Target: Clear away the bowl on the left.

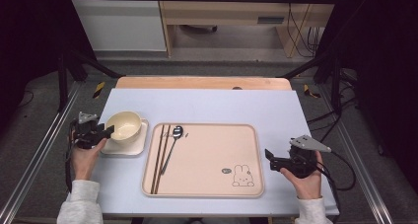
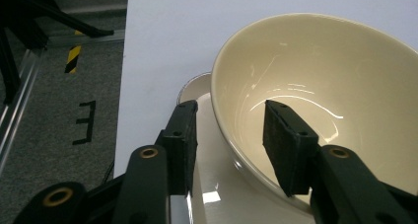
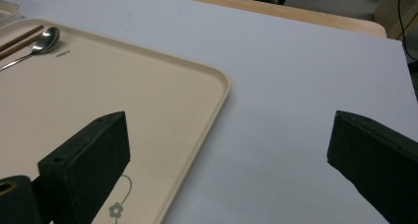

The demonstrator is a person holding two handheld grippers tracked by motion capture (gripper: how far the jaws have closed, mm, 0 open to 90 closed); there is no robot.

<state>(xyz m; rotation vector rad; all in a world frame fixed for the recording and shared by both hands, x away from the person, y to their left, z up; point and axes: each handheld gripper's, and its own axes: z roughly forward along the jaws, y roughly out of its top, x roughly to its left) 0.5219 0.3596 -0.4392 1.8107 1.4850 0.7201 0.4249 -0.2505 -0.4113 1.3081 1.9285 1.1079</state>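
white table (image 1: 207, 105): left gripper (image 2: 229, 135) straddles bowl (image 2: 320, 86) rim, pads not yet pressing; right gripper (image 3: 226, 150) released, right of bowl.

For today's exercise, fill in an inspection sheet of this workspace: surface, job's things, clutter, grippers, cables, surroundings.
Surface: pale blue-grey table top, wooden edge at the far side.
Job's things: cream bowl on a square plate, left of the tray.
Clutter: spoon and chopsticks lie on the tray.
Grippers: left hand-held gripper straddles the bowl's rim, one jaw inside, one outside, pads not yet pressing; right hand-held gripper open, holding nothing, right of the tray.
Cables: one trails from each gripper; more hang at the far right.
Surroundings: black frame bars, grey floor, wooden furniture behind.
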